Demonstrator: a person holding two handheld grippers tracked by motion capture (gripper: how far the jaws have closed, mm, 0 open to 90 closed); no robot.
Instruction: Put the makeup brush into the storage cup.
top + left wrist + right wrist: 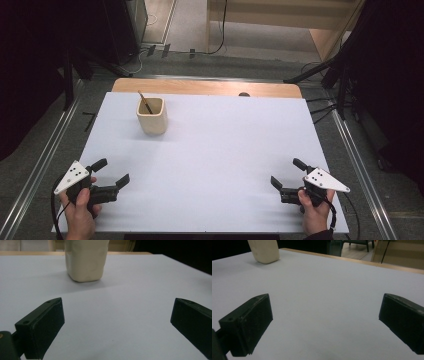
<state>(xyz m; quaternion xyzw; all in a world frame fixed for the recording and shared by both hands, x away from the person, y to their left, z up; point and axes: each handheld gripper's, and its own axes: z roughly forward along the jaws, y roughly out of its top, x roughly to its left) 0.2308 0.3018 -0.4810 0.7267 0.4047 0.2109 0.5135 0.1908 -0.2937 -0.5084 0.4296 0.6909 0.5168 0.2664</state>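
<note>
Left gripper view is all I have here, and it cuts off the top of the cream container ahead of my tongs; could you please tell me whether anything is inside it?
Observer: Yes. From the high view, a thin brown stick leans inside the cream square-sided cup, its tip poking above the rim.
Operator: Thank you. Where are the other tongs?
Observer: The right tongs are at the near right of the white table, jaws apart, holding nothing.
Operator: And is the cup closer to me or to them?
Observer: To you: the left tongs are on the cup's side of the table, also open.
</note>
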